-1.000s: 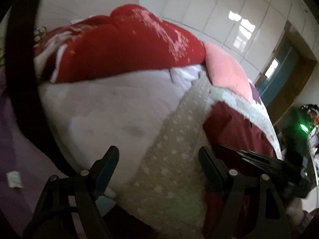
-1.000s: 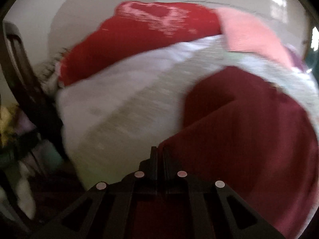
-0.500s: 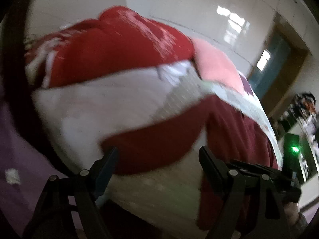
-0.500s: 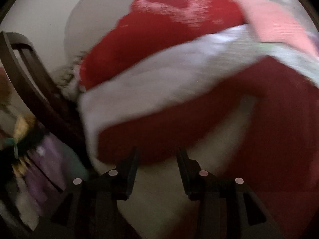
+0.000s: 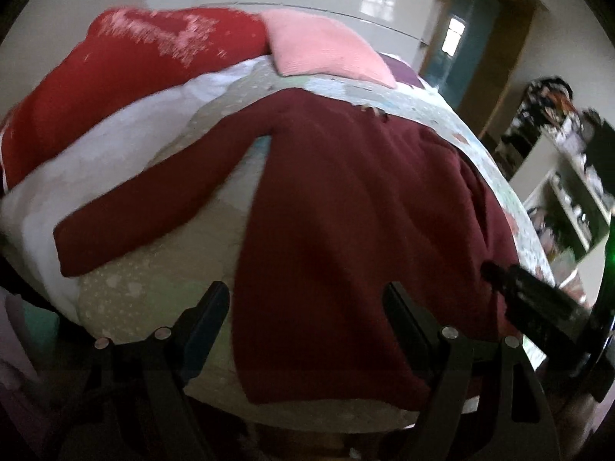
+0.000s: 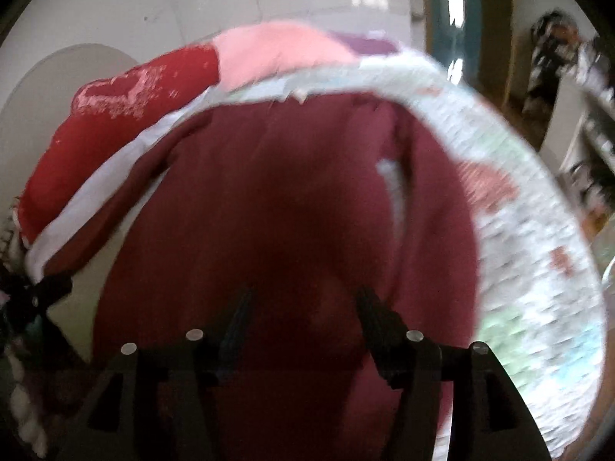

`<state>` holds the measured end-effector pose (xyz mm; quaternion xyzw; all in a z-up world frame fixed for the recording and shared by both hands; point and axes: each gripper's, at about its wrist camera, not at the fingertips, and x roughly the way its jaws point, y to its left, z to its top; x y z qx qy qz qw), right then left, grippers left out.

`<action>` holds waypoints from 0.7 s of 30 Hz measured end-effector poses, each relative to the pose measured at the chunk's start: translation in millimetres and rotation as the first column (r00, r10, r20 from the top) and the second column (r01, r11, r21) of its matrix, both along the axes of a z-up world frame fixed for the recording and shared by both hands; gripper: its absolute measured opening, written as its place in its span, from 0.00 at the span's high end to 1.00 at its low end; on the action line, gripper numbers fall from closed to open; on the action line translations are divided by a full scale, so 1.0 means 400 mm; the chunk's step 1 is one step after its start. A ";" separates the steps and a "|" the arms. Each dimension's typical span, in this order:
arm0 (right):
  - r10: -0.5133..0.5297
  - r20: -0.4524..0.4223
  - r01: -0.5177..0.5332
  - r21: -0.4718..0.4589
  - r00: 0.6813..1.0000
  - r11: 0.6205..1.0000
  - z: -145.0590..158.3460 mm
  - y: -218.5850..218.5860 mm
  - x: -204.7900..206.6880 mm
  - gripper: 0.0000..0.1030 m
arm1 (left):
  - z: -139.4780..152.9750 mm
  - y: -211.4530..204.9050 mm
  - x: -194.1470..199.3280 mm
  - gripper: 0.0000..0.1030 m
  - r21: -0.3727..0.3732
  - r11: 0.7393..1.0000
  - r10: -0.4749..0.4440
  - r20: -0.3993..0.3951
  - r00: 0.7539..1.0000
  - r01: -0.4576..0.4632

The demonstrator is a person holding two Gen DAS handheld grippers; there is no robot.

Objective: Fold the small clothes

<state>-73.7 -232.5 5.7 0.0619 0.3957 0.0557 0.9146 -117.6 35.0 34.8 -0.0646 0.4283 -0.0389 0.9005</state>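
A maroon long-sleeved top lies spread flat on the pale patterned bed cover. One sleeve stretches out to the left. My left gripper is open over the top's lower hem, with nothing pinched. My right gripper hovers over the body of the top. Its jaws are opening, and the cloth lies beneath them, not gripped. In the left wrist view the right gripper shows as a black shape at the top's right edge.
A red blanket with a pink pattern and a pink pillow lie at the far end of the bed. A white sheet runs below the blanket. Shelves with clutter and a doorway stand to the right.
The right gripper went from shut to open. Both views swung right along the bed. The maroon sleeve was drawn out to the left and now lies flat.
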 end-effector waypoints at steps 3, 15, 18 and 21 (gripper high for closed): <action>-0.002 0.041 0.003 -0.022 0.999 1.000 0.009 -0.027 -0.017 0.40 | 0.020 -0.039 -0.009 0.21 0.054 0.998 -0.016 0.023 1.000 0.015; 0.018 0.054 -0.014 -0.068 0.998 0.998 -0.029 -0.036 -0.075 0.40 | 0.012 -0.142 -0.034 0.21 0.137 0.986 -0.092 0.012 0.996 0.089; 0.000 0.049 0.003 -0.061 0.999 0.998 -0.033 -0.048 -0.077 0.40 | 0.009 -0.149 -0.037 0.21 0.139 0.985 -0.102 0.009 0.995 0.100; -0.015 0.040 0.017 -0.052 0.999 0.998 -0.034 -0.054 -0.075 0.40 | 0.008 -0.146 -0.037 0.21 0.137 0.985 -0.102 0.004 0.995 0.100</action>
